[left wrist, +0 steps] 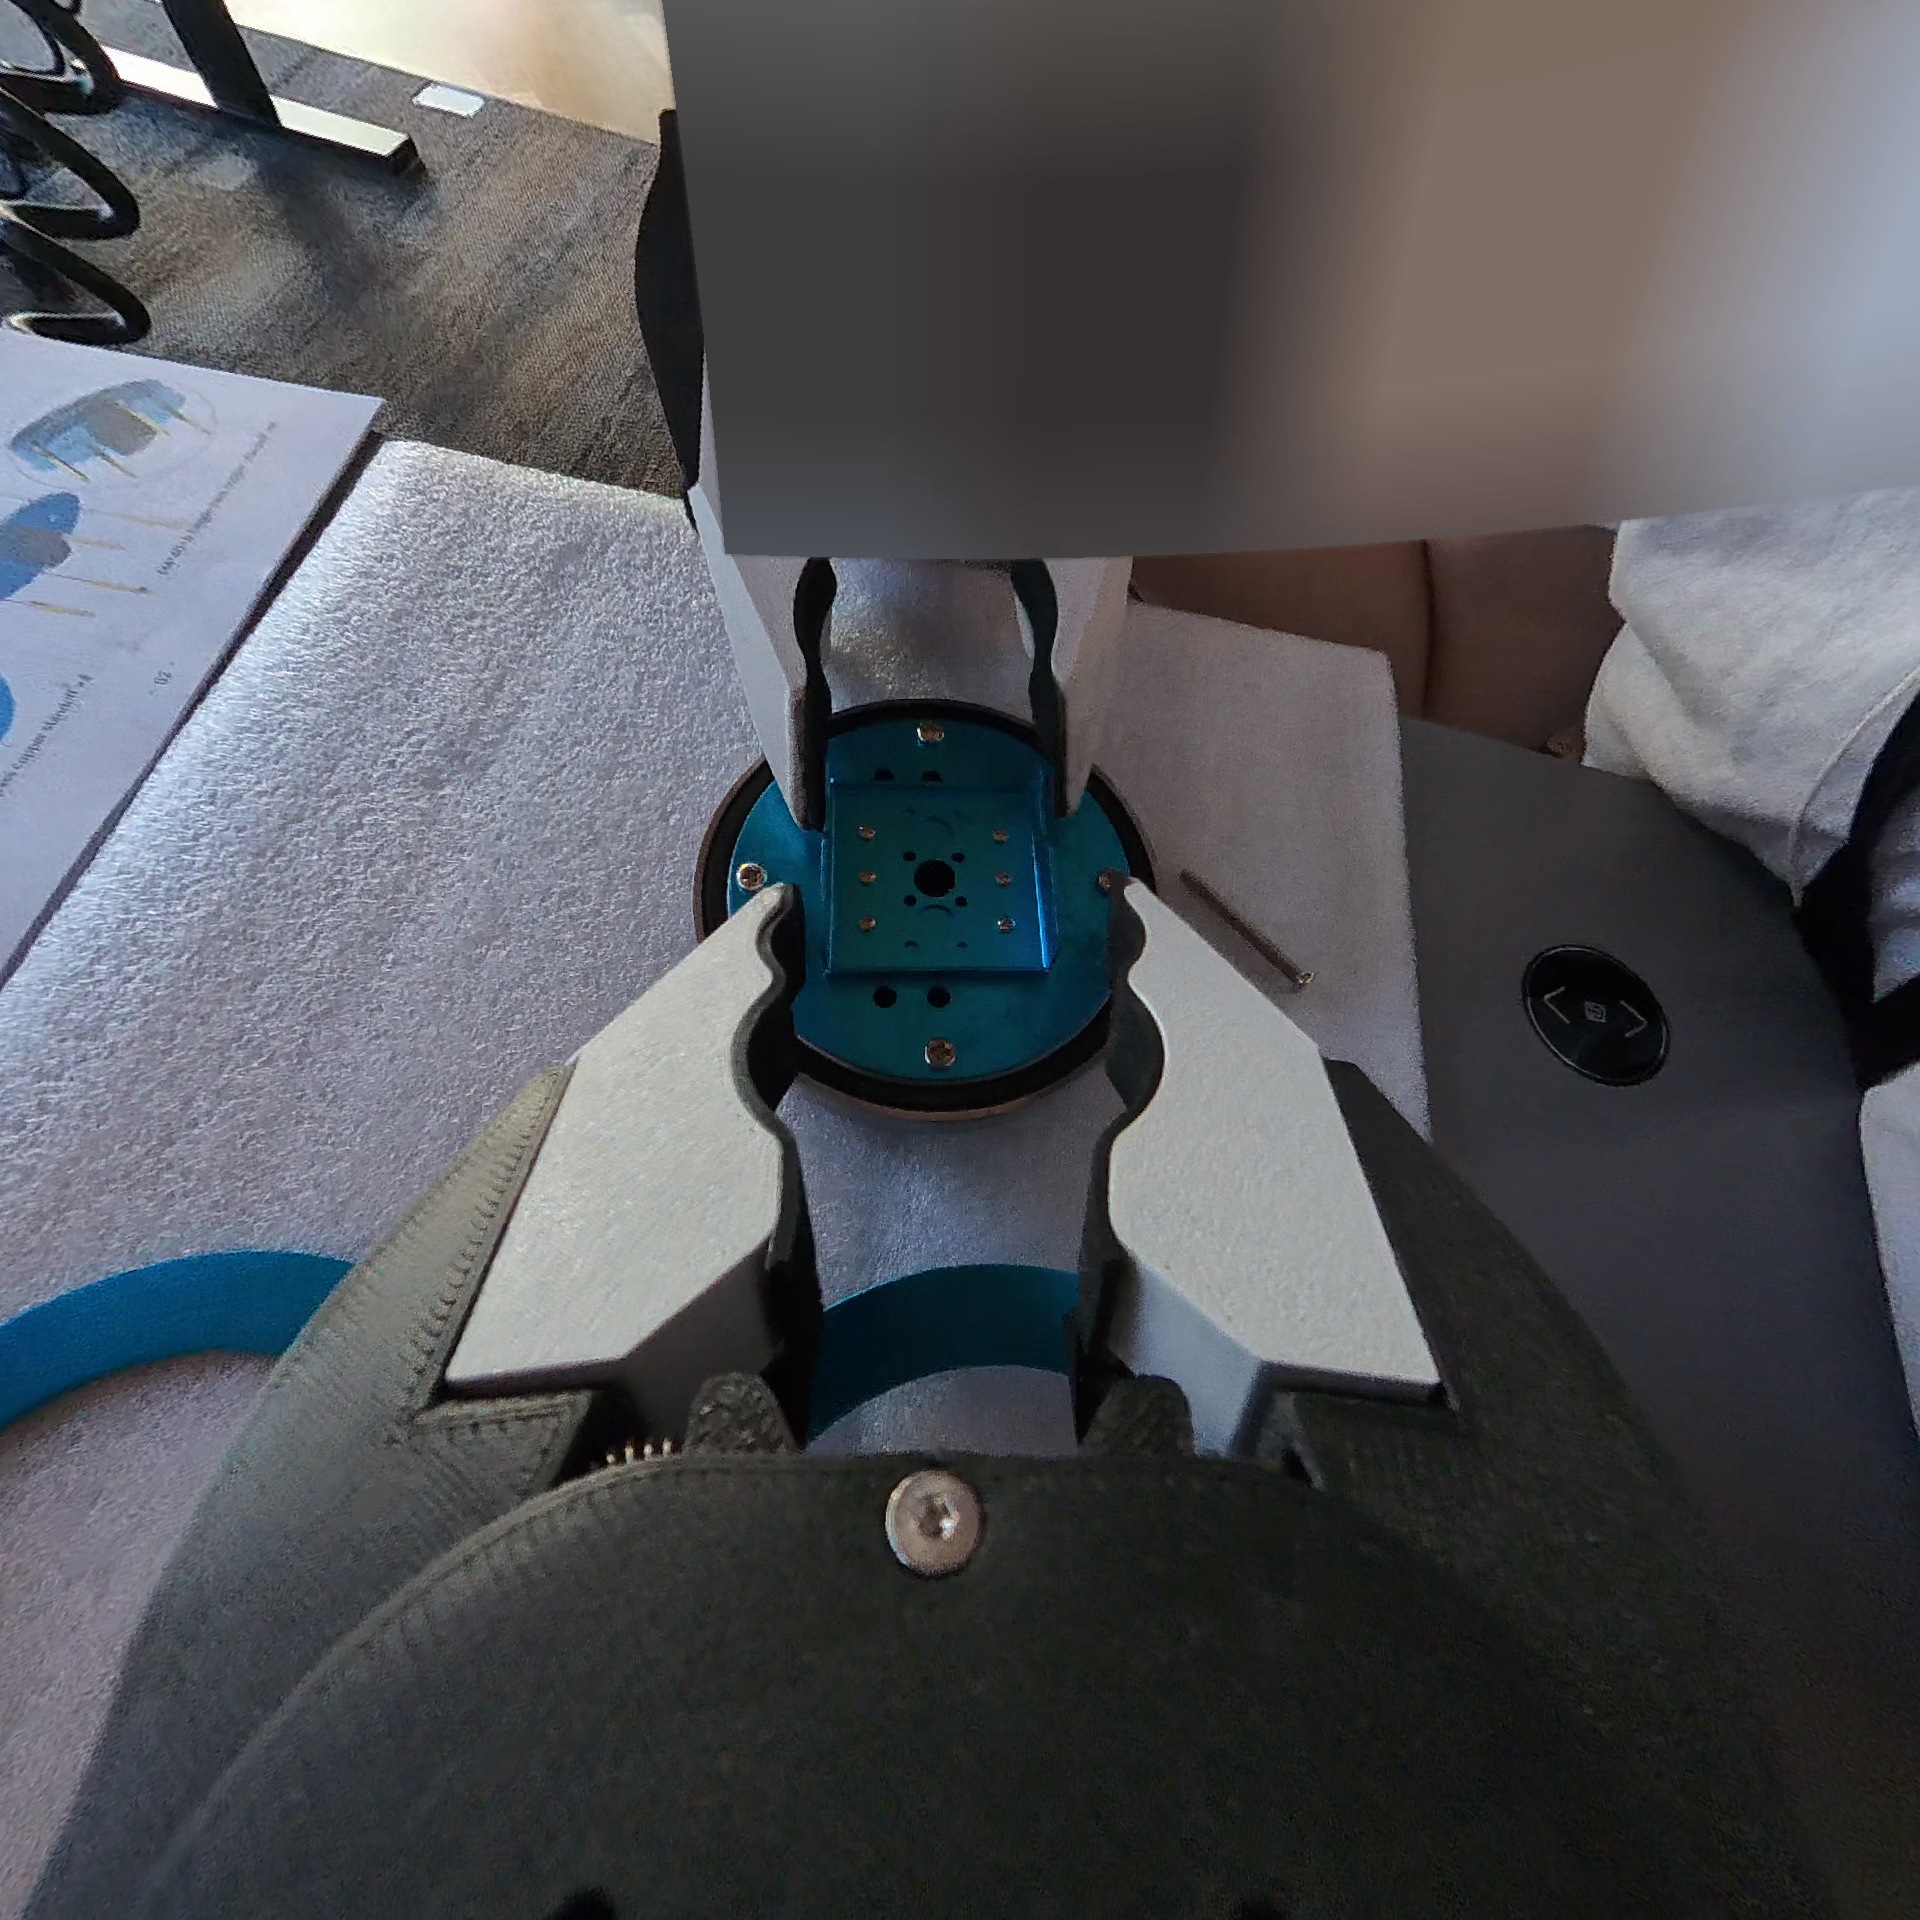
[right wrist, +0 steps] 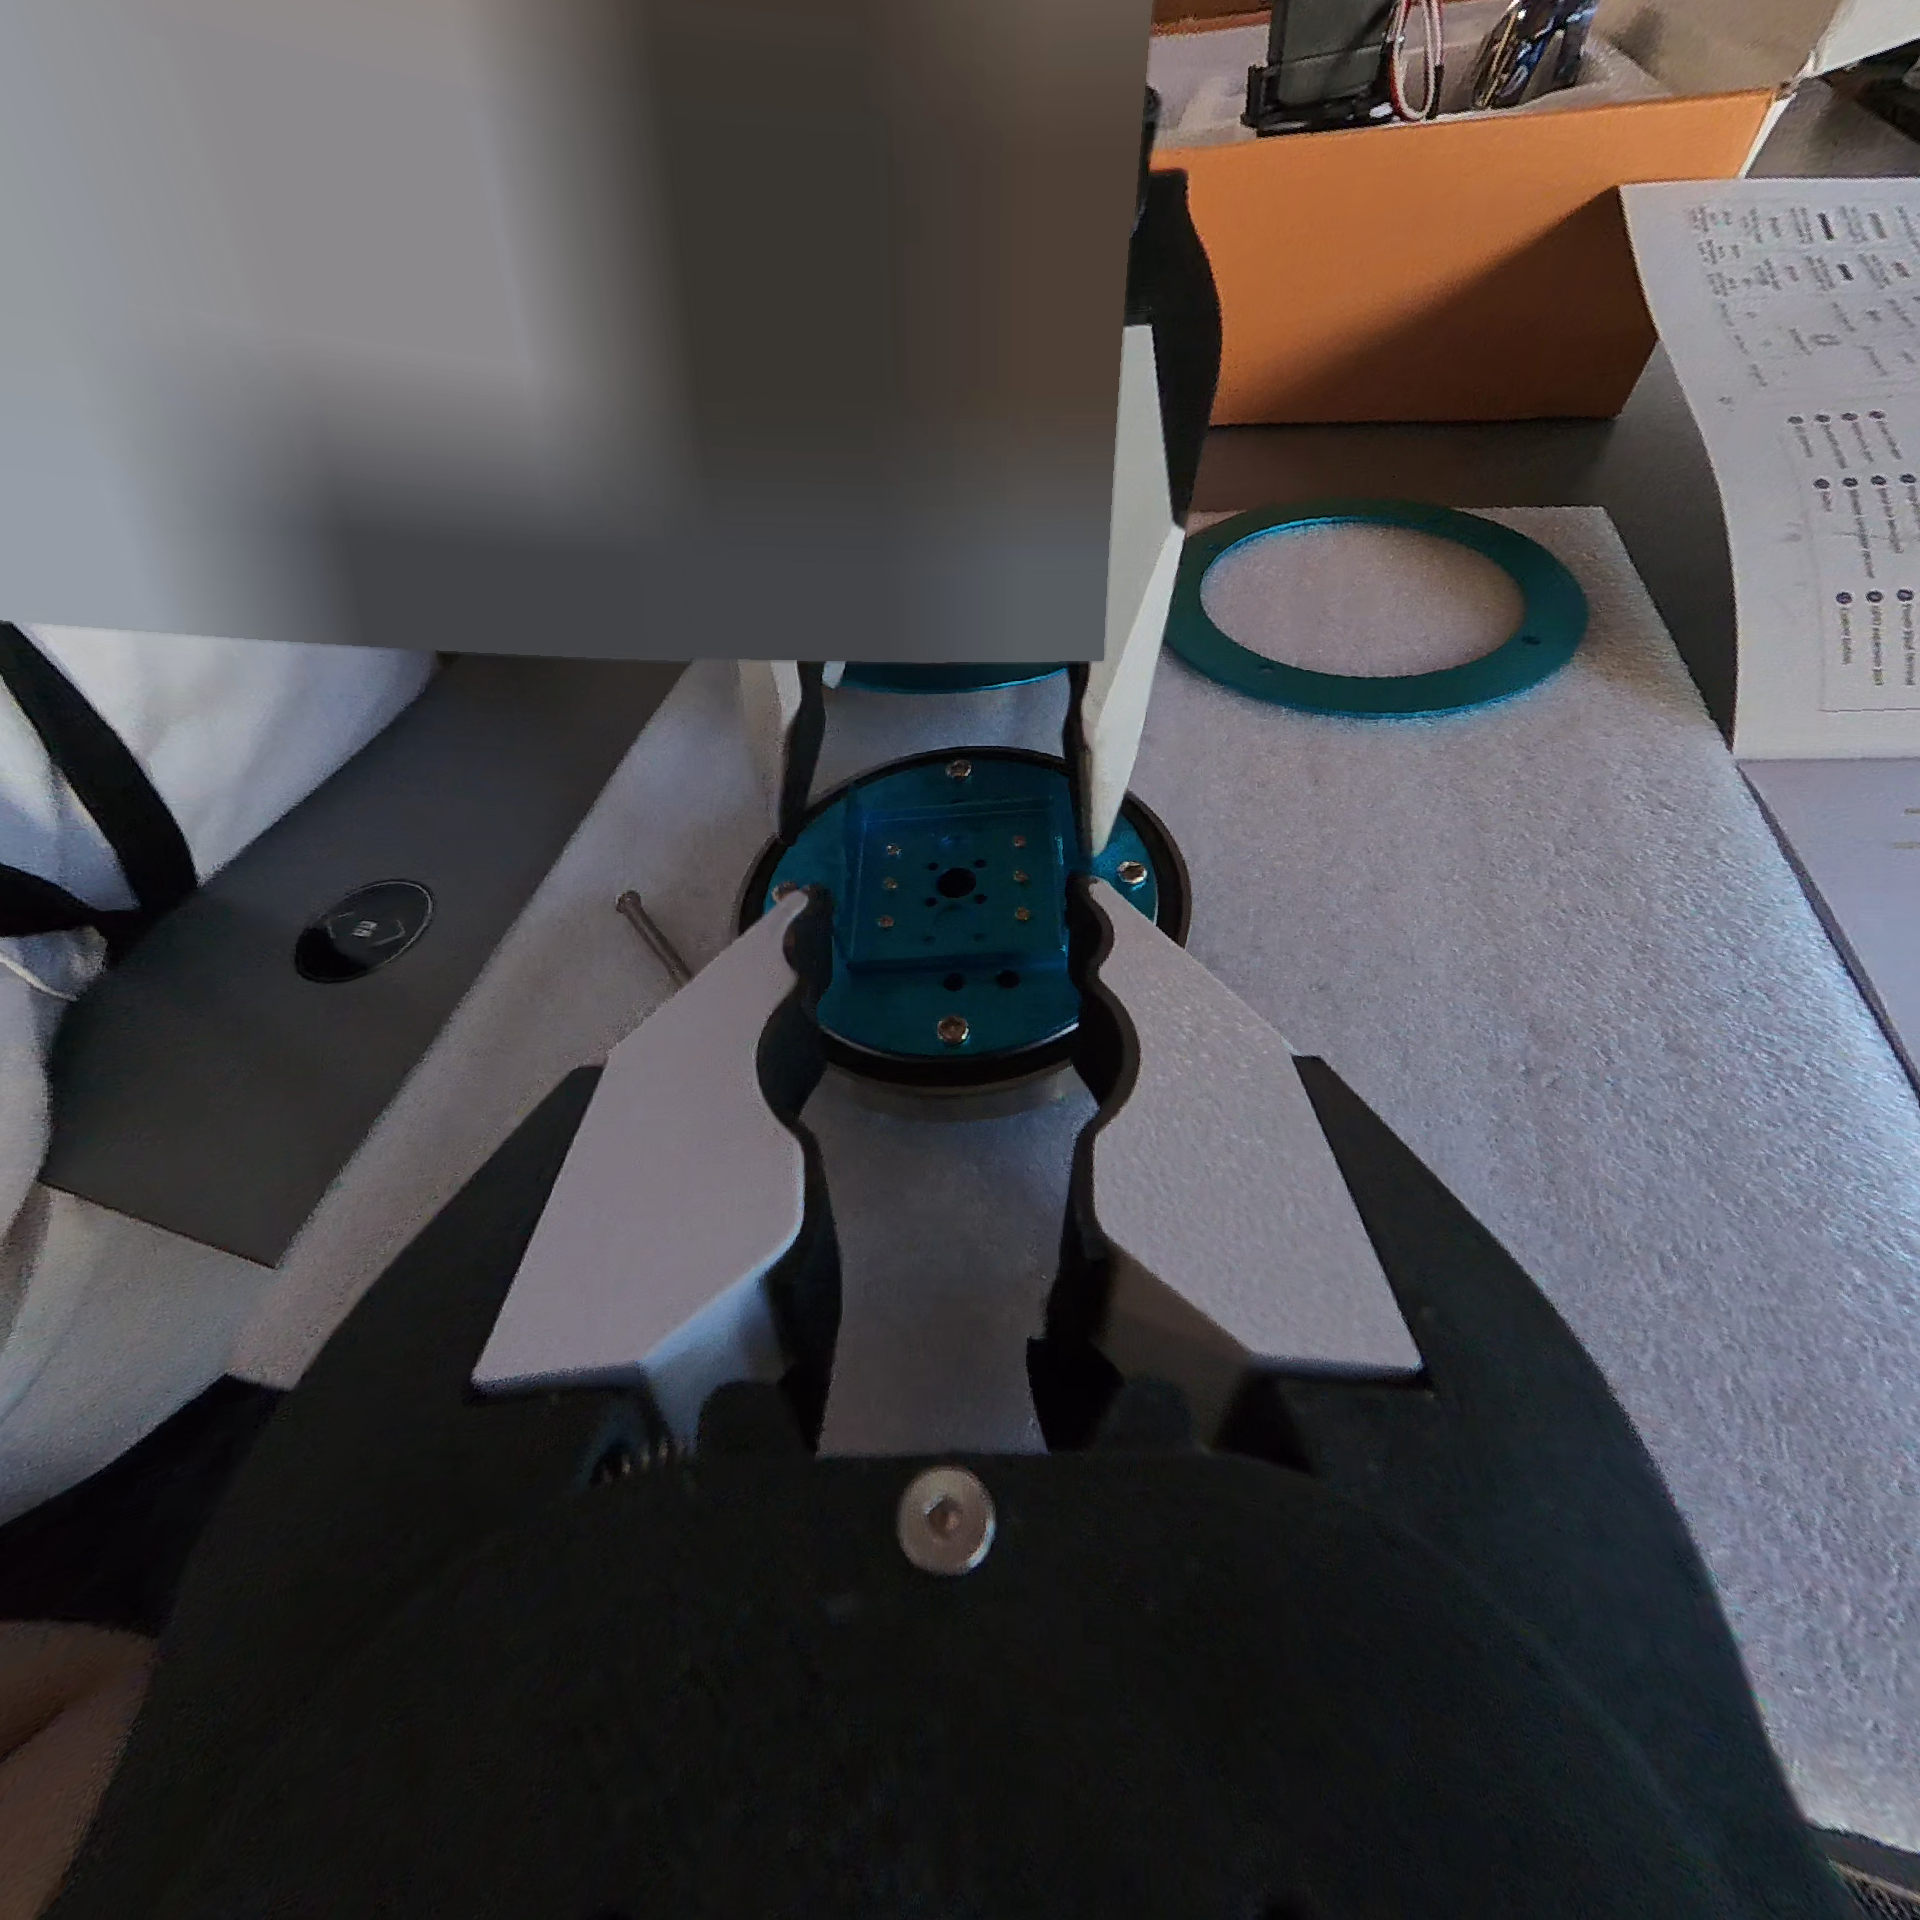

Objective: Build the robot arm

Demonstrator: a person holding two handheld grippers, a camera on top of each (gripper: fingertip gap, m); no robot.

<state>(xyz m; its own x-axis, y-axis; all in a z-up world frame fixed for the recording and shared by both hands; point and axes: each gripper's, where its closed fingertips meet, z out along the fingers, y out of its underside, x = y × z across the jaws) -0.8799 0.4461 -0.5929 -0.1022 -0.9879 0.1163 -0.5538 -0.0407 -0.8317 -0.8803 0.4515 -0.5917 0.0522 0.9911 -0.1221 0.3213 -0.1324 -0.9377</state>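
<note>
A blue round disc point(left wrist: 997, 1023) with screws sits in a black rim on the white foam mat point(left wrist: 416, 831). A blue square bracket point(left wrist: 935, 883) with holes lies on its middle. My left gripper point(left wrist: 948, 899) is open; its tips straddle the bracket with small gaps, down at the disc. My right gripper point(right wrist: 945, 899) comes from the opposite side, its pads against the bracket point(right wrist: 956, 899) sides. It also shows in the left wrist view point(left wrist: 935, 800). The disc also shows in the right wrist view point(right wrist: 935, 1023).
A blue flat ring point(right wrist: 1392, 613) lies on the foam mat point(right wrist: 1455, 987), seen too in the left wrist view point(left wrist: 156, 1320). A long thin screw point(left wrist: 1242, 930) lies beside the disc. Nearby are a round black desk button point(left wrist: 1595, 1013), printed sheets point(right wrist: 1818, 468), an orange box point(right wrist: 1403, 281) and a white sleeve point(left wrist: 1766, 675). The grippers are tip to tip, or close to it. The long thin screw point(left wrist: 1242, 930) is about 4 cm from my left fingertips. The right camera catches it too, in the right wrist view point(right wrist: 660, 941).
</note>
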